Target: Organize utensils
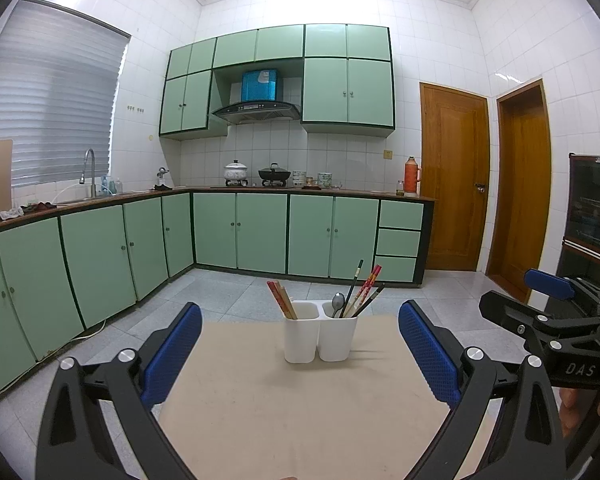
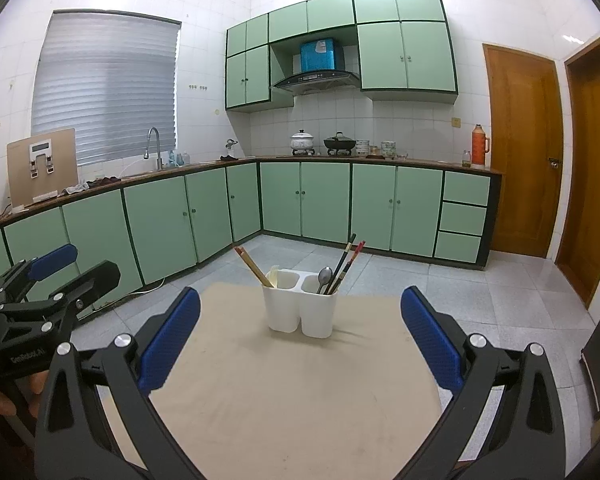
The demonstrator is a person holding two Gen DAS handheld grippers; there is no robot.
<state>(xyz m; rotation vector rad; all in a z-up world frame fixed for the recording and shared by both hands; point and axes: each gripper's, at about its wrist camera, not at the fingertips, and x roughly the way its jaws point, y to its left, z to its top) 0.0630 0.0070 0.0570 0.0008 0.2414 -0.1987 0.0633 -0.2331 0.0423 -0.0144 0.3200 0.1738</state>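
Two compartments in the white utensil holder (image 1: 320, 330), which I see standing upright near the far edge of the beige table (image 1: 300, 408): left one holds wooden chopsticks (image 1: 282, 300), right one a metal spoon (image 1: 337, 304) and dark and red chopsticks (image 1: 364, 290). Left gripper (image 1: 300, 354) and right gripper (image 2: 300, 338) — both spread wide, holding nothing — hover over the table, well short of the holder.

I am working in a home kitchen. Green cabinets (image 1: 260, 232) are lining tiled walls, a range hood (image 1: 257, 110) is hanging above pots (image 1: 236, 171), and a sink faucet (image 1: 89, 170) is standing under the blinds (image 1: 56, 112).
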